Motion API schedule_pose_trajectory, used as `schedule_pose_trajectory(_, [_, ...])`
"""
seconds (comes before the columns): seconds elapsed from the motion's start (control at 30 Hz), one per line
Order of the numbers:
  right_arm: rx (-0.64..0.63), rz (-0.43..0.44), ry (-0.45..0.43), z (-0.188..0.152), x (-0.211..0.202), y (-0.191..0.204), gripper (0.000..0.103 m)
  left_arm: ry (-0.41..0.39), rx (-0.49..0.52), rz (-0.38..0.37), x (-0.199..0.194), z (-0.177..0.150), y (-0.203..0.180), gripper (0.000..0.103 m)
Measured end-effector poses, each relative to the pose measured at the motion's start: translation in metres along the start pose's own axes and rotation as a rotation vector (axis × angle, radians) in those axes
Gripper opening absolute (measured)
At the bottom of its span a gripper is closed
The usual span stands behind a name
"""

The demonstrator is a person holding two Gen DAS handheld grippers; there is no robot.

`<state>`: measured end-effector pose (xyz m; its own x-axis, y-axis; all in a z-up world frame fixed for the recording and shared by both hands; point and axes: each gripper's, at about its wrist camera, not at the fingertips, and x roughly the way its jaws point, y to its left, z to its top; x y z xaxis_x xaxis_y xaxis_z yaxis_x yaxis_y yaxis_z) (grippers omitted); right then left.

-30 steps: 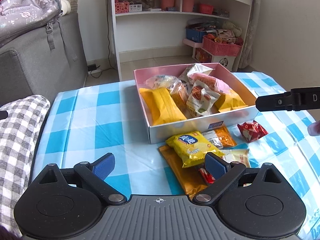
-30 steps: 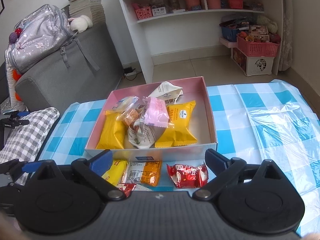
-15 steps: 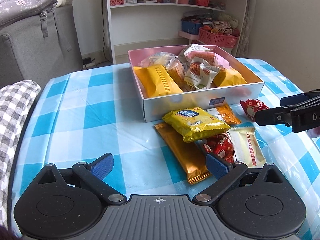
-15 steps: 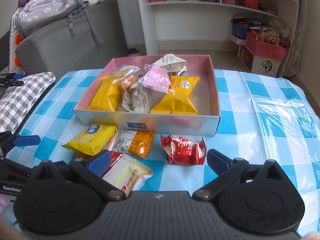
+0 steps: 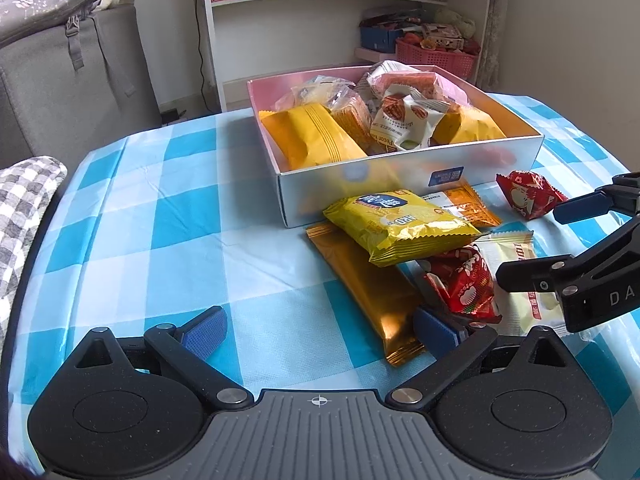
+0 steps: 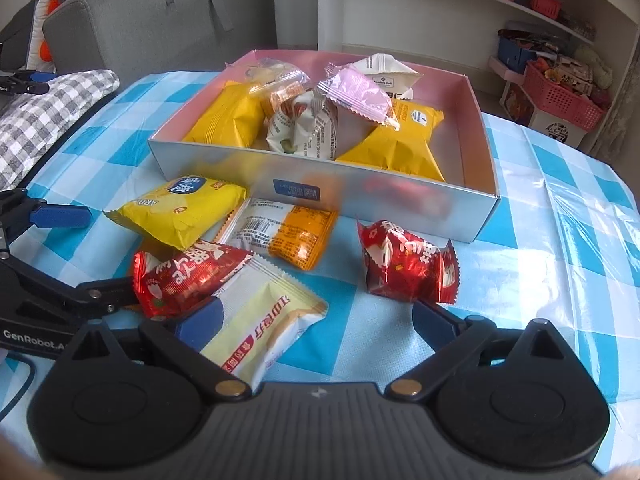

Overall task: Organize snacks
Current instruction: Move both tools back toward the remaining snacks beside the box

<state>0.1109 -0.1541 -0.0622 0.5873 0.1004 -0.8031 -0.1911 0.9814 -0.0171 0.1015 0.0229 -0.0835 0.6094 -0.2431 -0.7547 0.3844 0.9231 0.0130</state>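
A silver box with a pink lining point(image 5: 400, 168) point(image 6: 360, 196) holds several snack packets. In front of it on the checked cloth lie a yellow packet point(image 5: 400, 224) point(image 6: 180, 210), a long gold packet point(image 5: 372, 296), an orange-white packet point(image 6: 288, 232), a cream packet point(image 6: 260, 320) and two red packets point(image 6: 188, 276) point(image 6: 404, 264). My left gripper point(image 5: 320, 332) is open low over the cloth, its right finger beside the gold packet. My right gripper point(image 6: 316, 318) is open too. The cream packet overlaps its left finger, and the far red packet sits just ahead of its right finger.
A grey sofa point(image 5: 60, 80) with a backpack stands at the left, and a checked cloth point(image 5: 24, 208) lies by the table edge. Behind the table are a white shelf unit point(image 5: 340, 20) and a pink basket point(image 6: 560, 100). Bare blue-checked cloth point(image 5: 160, 200) lies left of the box.
Both grippers have come down and forward, close over the loose packets in front of the box. Both stay open, and no packet has moved.
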Motion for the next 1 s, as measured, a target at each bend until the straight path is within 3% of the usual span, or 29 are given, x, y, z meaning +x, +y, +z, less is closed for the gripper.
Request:
schedule_pose_trajectory(0.37, [0.03,-0.015,0.002,-0.004,-0.004,-0.02,0.103,0.02,-0.013,0.012,-0.004,-0.006,0.019,0.101])
schedule_pose_trajectory(0.7, [0.027,-0.029,0.007,-0.002,-0.006,-0.026,0.102,0.056,-0.01,0.081,-0.01,-0.011,0.037,0.1])
schedule_pose_trajectory(0.83, [0.032,-0.012,0.005,0.0,-0.011,-0.023,0.099,0.047,-0.016,0.053,-0.016,-0.008,0.04,0.1])
schedule_pose_trajectory(1.0, [0.03,0.039,0.006,0.002,-0.012,-0.015,0.099,0.006,-0.083,-0.038,-0.026,0.005,0.037,0.099])
